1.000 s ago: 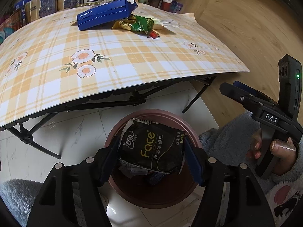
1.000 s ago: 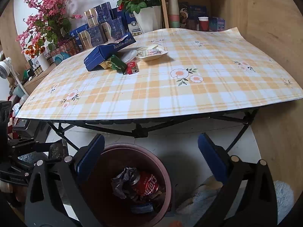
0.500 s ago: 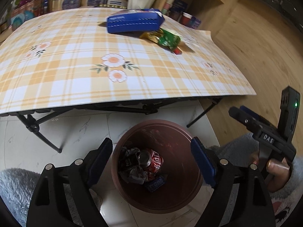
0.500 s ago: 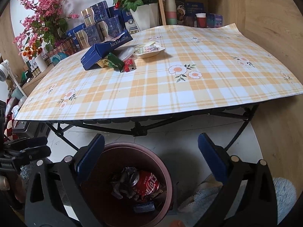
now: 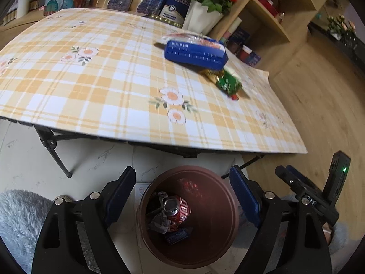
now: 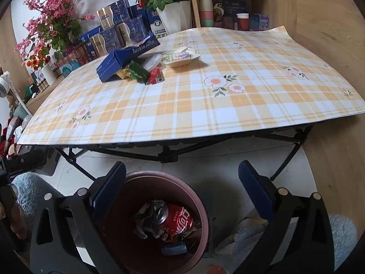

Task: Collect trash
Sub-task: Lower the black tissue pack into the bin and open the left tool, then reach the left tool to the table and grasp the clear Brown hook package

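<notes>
My left gripper [image 5: 182, 182] hangs open and empty over the brown bin [image 5: 216, 217] on the floor. A red cola can [image 5: 179, 211], crumpled paper [image 5: 159, 222] and a blue wrapper [image 5: 179, 236] lie inside the bin. My right gripper [image 6: 182, 182] is also open and empty, above the bin's [image 6: 202, 207] right side and the floor. On the plaid table lie a blue box [image 6: 123, 59], a green-gold wrapper [image 6: 136, 72], a small red pack [image 6: 156, 77] and a white paper dish [image 6: 180, 57]. The left wrist view shows the box [image 5: 196, 54] and wrapper [image 5: 224, 81] too.
The folding table's black legs [image 6: 166, 155] stand just behind the bin. Flower pots [image 6: 173, 16], boxes and cups crowd the table's far edge and the wooden shelf [image 5: 273, 11]. A fluffy grey rug [image 5: 20, 219] lies at the left.
My left gripper has opened and let go of the black tissue pack, which is no longer in sight. It has also rolled and shifted over the bin. The right gripper has stayed put.
</notes>
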`<state>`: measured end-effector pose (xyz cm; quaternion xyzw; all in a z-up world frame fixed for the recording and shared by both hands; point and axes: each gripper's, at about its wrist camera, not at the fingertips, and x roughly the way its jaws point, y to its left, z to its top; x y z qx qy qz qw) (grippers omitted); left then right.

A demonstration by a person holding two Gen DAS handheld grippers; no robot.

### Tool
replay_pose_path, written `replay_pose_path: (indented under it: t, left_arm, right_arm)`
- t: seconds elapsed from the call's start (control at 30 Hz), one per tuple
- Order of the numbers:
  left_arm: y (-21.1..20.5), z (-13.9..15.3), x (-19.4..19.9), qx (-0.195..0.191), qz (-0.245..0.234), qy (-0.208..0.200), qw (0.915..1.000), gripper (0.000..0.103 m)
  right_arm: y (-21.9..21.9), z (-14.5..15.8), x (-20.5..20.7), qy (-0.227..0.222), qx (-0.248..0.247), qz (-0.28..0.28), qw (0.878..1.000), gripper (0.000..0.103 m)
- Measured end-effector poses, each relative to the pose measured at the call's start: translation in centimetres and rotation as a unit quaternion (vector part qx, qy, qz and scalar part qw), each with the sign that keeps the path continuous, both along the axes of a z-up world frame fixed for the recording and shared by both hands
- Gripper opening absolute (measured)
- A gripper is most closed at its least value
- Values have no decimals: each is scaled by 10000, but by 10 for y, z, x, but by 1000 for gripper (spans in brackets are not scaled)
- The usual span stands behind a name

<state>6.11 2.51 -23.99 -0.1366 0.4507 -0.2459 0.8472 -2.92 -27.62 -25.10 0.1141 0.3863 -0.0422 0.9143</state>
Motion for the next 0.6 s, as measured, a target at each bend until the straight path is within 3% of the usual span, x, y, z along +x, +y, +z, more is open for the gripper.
replay_pose_path:
  t: [0.27,0.43,0.53,0.6]
  left_arm:
    - [10,29,51,-748,311,539,9953,70]
    - [-4,51,118,-1538,806,1242,9769,70]
    - [-27,62,164,-1969,1021,1685,9604,70]
    - [-47,70,193,-2042,1147,1813,9551,70]
  right_arm:
    - [-22,18,17,-119,-19,-166,9998,97]
    - [-36,29,44,-371,-504,-159,9979,97]
    - [-52,33,61,-474,-482,-294,9973,97]
    - [-65,37,72,-587,-389,-405,9967,97]
